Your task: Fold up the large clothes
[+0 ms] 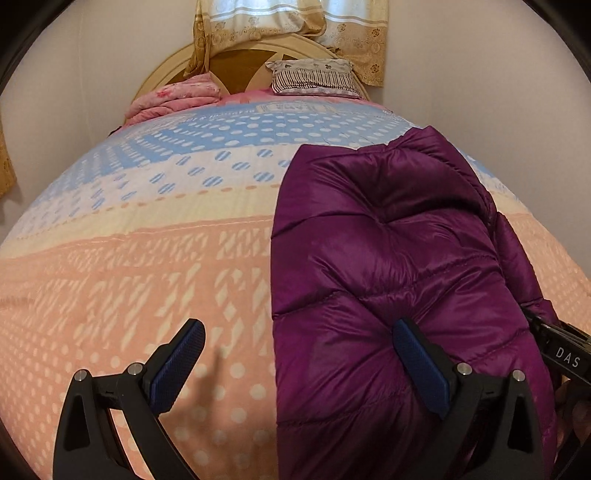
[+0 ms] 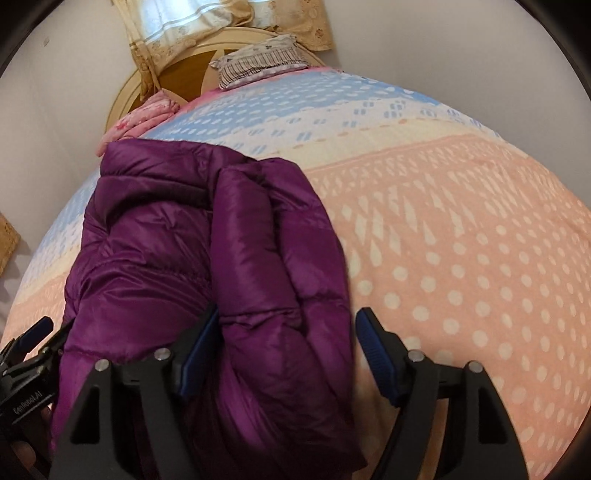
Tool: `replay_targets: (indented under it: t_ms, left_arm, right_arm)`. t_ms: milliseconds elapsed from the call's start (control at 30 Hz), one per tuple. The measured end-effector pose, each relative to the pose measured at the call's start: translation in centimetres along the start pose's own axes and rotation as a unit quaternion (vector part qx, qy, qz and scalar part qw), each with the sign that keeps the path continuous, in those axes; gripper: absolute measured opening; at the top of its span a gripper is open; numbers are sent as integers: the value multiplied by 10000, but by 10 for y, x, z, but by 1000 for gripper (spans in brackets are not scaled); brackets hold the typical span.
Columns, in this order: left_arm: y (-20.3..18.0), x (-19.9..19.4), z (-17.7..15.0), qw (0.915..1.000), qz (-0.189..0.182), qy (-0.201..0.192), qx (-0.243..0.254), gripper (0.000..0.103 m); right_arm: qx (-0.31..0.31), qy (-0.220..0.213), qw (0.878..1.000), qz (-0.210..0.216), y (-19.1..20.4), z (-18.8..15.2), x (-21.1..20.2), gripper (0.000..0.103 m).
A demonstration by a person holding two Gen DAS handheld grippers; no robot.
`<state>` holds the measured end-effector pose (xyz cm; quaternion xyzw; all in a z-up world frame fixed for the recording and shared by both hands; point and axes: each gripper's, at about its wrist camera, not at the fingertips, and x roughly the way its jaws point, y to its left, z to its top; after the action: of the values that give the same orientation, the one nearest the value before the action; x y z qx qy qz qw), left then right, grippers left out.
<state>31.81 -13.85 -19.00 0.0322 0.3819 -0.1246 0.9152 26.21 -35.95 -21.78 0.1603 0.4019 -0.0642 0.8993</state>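
Observation:
A purple quilted puffer jacket [image 1: 391,266] lies folded lengthwise on the bed. It also shows in the right wrist view [image 2: 207,258]. My left gripper [image 1: 299,336] is open over the jacket's left edge, its right finger above the jacket and its left finger above the bedspread. My right gripper [image 2: 288,328] is open and straddles the jacket's folded right part near its lower end. The right gripper's body shows at the edge of the left wrist view [image 1: 565,354]. The left gripper shows at the left edge of the right wrist view [image 2: 33,332].
The bed carries a pink, cream and blue patterned bedspread [image 1: 147,258]. A striped pillow [image 1: 314,77] and a folded pink quilt [image 1: 173,98] lie at the wooden headboard [image 1: 236,62]. Curtains [image 1: 291,22] hang behind. White walls flank the bed.

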Motion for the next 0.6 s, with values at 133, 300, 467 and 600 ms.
replay_targets:
  t_ms: [133, 300, 467, 600]
  left_arm:
    - [-5, 2, 0, 9998, -206, 84, 4, 101]
    - [-12, 4, 0, 9987, -467, 123, 149, 89]
    - [-27, -1, 0, 9973, -585, 29, 452, 64]
    - [-37, -10, -3, 9962, -431, -145, 740, 47]
  right_arm:
    - [-113, 4, 9998, 136, 3, -1, 1, 67]
    - [-142, 32, 9993, 331, 3, -4, 1, 58]
    - [-144, -4, 9984, 541, 2, -6, 0, 46]
    - [-308, -154, 9980, 535, 7, -8, -6, 35]
